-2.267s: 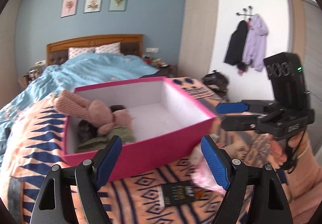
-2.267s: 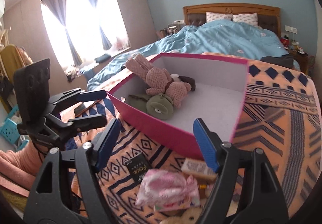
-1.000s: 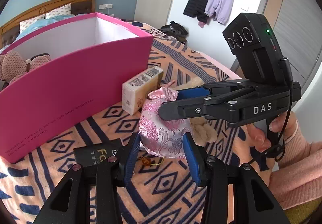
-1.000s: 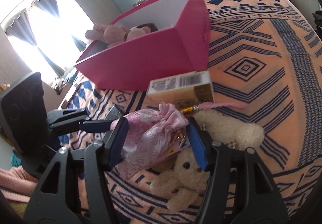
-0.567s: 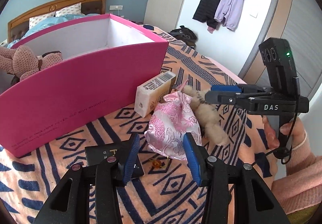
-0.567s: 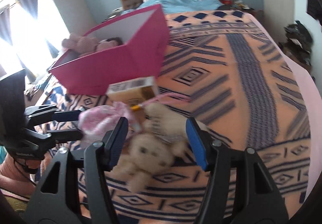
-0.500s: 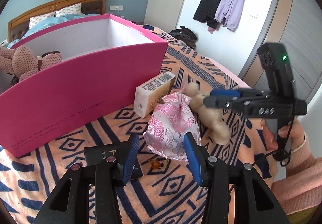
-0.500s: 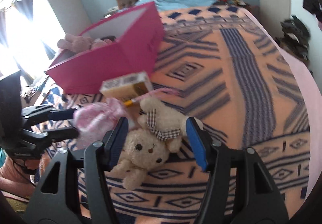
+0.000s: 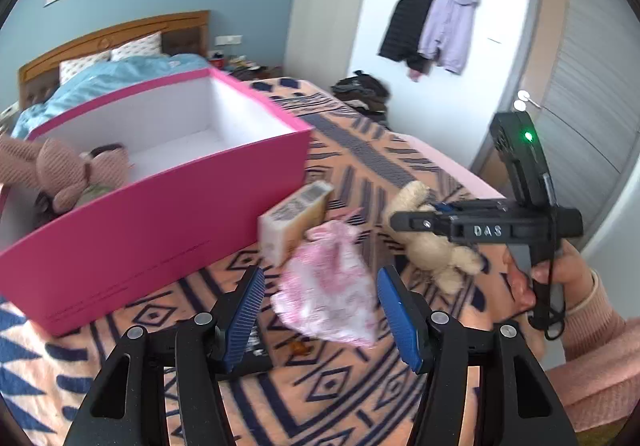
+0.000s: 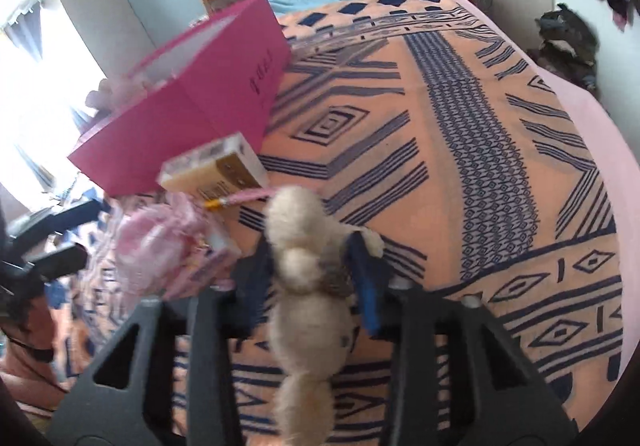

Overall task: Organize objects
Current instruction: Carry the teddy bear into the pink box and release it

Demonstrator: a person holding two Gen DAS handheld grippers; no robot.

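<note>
My right gripper (image 10: 312, 266) is shut on a cream teddy bear (image 10: 308, 266) and holds it above the patterned blanket; it also shows in the left wrist view (image 9: 436, 246) hanging from the right gripper (image 9: 400, 221). My left gripper (image 9: 320, 310) is open, its blue pads either side of a pink satin pouch (image 9: 328, 294) lying on the blanket. A small cream box (image 9: 292, 221) leans beside the pouch. The pink storage box (image 9: 160, 213) stands behind, with a brown knitted bunny (image 9: 60, 173) inside.
A black card (image 9: 256, 350) lies on the blanket under the left fingers. The patterned orange blanket (image 10: 460, 149) stretches to the right. The bed's edge and a door (image 9: 580, 117) are at the right. Coats (image 9: 436, 21) hang on the wall.
My right gripper has closed on the teddy bear and lifted it off the blanket. My left gripper has drawn back a little from the pouch and stayed open.
</note>
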